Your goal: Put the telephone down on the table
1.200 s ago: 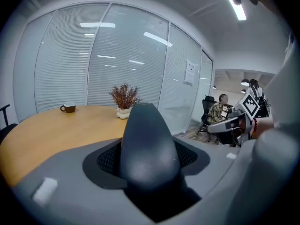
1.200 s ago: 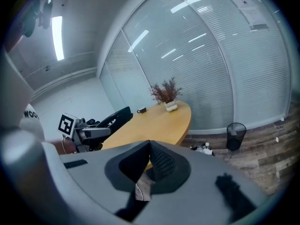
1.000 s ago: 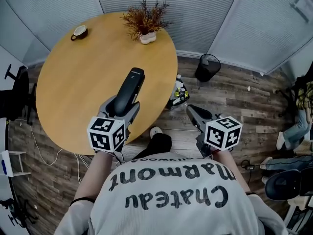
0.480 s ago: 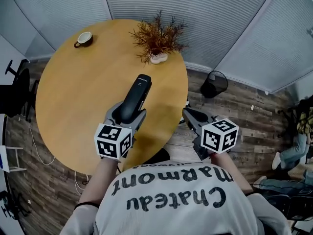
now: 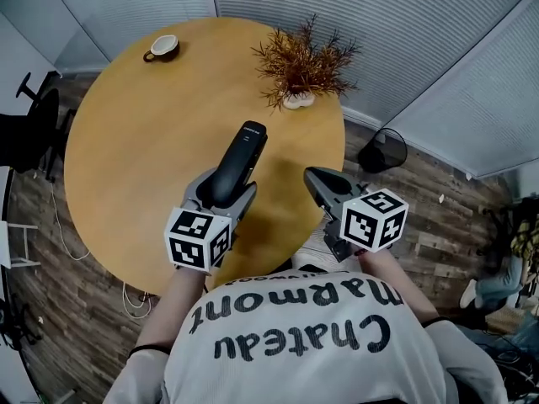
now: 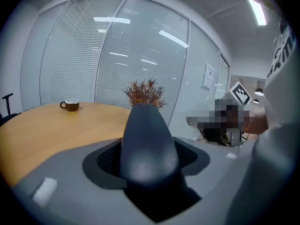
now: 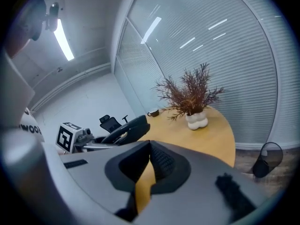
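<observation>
Grey black-lettered shirt (image 5: 295, 335); grey left gripper (image 5: 227, 185) and right gripper (image 5: 313, 175) bear black-and-white marker cubes (image 5: 200, 239).

The round wooden counter (image 5: 135, 167) was honey-yellow, the slim plastic telephone handset (image 5: 242, 154) black, the dried twiggy plant (image 5: 303, 57) rust-brown in a white lumpy pot (image 5: 296, 101).

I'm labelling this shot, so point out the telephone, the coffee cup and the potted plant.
telephone (image 5: 239, 160): head view, on the middle of the black handset's back.
coffee cup (image 5: 164, 45): head view, on its bowl.
potted plant (image 5: 299, 101): head view, on its white pot.
</observation>
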Available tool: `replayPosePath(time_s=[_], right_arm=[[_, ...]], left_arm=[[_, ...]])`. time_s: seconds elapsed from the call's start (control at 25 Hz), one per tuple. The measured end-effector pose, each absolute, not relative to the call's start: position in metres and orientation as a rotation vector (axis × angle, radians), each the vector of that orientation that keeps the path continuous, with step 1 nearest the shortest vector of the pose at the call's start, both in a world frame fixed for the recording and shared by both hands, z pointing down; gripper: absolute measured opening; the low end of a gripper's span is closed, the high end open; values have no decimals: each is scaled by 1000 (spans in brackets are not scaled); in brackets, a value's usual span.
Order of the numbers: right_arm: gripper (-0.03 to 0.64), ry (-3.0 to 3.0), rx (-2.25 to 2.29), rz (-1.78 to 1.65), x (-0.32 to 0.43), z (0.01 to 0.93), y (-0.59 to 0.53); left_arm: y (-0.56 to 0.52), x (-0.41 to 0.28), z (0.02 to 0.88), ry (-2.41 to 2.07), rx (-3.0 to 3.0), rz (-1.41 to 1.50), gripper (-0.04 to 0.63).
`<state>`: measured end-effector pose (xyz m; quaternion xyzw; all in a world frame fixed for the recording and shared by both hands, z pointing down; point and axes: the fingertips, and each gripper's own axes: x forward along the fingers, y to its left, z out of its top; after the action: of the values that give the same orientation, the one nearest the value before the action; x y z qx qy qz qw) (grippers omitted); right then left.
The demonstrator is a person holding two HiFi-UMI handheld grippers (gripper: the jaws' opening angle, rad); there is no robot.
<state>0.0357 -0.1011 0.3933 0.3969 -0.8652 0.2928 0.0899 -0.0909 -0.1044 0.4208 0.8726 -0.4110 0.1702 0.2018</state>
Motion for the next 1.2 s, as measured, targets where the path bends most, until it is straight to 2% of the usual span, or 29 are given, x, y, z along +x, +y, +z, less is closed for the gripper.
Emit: replayPosePath(time_s=[0.76, 1.2], right_arm=[[14, -2591, 943, 725, -27, 382, -121], [14, -2601, 894, 804, -48, 390, -146]], left_arm=[[-114, -114, 401, -1277, 2368, 431, 311], [-133, -115, 419, -1332, 2281, 440, 313]])
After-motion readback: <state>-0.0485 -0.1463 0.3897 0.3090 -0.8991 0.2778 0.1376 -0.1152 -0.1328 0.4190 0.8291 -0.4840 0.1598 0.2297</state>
